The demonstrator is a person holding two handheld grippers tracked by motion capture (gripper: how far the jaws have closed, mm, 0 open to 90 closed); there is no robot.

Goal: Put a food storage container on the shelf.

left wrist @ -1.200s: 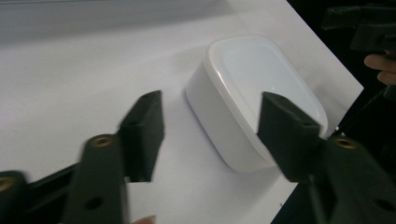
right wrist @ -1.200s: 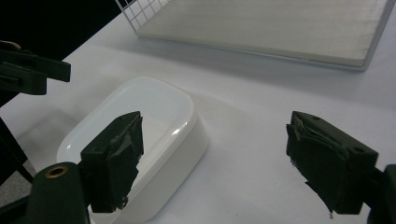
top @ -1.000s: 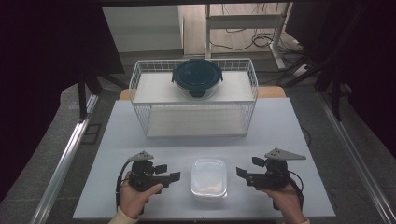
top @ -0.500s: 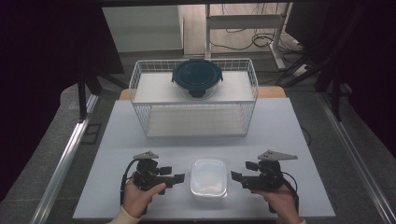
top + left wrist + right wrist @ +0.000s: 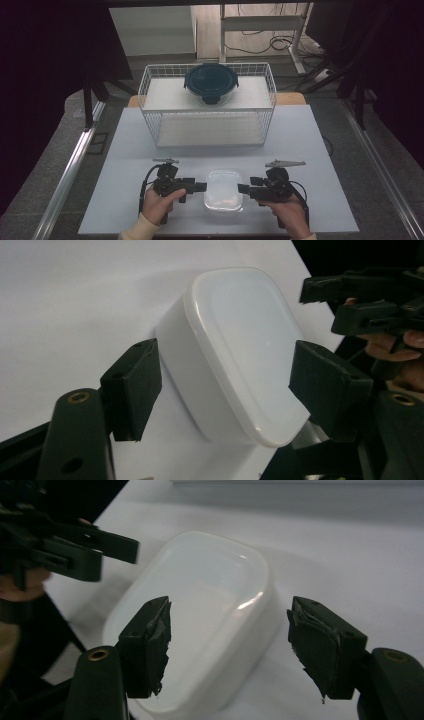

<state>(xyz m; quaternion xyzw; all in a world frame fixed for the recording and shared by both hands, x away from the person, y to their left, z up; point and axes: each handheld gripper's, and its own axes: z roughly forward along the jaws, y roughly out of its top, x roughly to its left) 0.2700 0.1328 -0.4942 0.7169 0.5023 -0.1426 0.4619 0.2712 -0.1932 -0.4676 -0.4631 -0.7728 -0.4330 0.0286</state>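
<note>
A translucent white box with a lid (image 5: 223, 190) lies on the white table (image 5: 310, 150) near its front edge. My left gripper (image 5: 199, 187) points at the box from the left and my right gripper (image 5: 243, 188) from the right, each held in a hand. In the left gripper view the box (image 5: 235, 350) has its near end between the open jaws of my left gripper (image 5: 227, 385), and no pad presses on it. In the right gripper view my right gripper (image 5: 232, 645) has just been closing, its jaws astride a corner of the box (image 5: 200, 605) without gripping it.
A white wire basket (image 5: 207, 125) stands at the back of the table, and a dark round lidded container (image 5: 211, 82) rests at its far side. Dark floor, metal rails and desk legs surround the table.
Both grippers have moved inward, toward the box from either side. The right gripper's jaws stand narrower than before.
</note>
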